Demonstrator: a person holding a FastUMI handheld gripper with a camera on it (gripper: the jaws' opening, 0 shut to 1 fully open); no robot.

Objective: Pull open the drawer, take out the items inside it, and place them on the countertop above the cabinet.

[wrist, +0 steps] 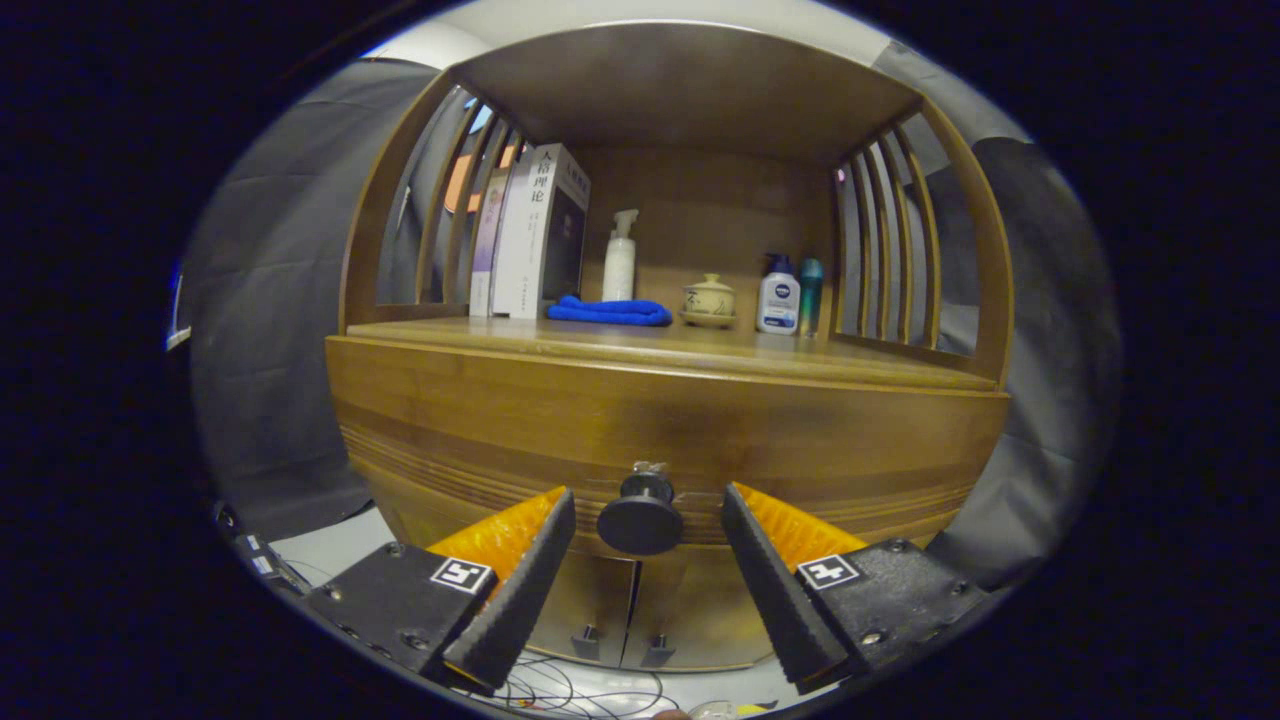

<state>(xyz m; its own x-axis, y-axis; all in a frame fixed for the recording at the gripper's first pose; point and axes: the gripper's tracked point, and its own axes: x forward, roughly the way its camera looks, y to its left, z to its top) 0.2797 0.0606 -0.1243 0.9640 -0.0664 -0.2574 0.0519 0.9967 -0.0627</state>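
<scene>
A wooden cabinet faces me, and its drawer front (660, 425) is closed flush. A round dark knob (640, 515) sticks out of the drawer's middle. My gripper (648, 505) stands open, with the knob between the two fingertips and a gap on each side. Neither finger touches the knob. The countertop (640, 345) lies just above the drawer, under a shelf roof. The drawer's contents are hidden.
On the countertop stand books (535, 235) at the left, a white spray bottle (619, 258), a folded blue cloth (610, 312), a small lidded ceramic jar (708, 300), and two bottles (788, 293) at the right. Slatted sides enclose it. Two lower doors (635, 610) sit beneath the drawer, cables on the floor.
</scene>
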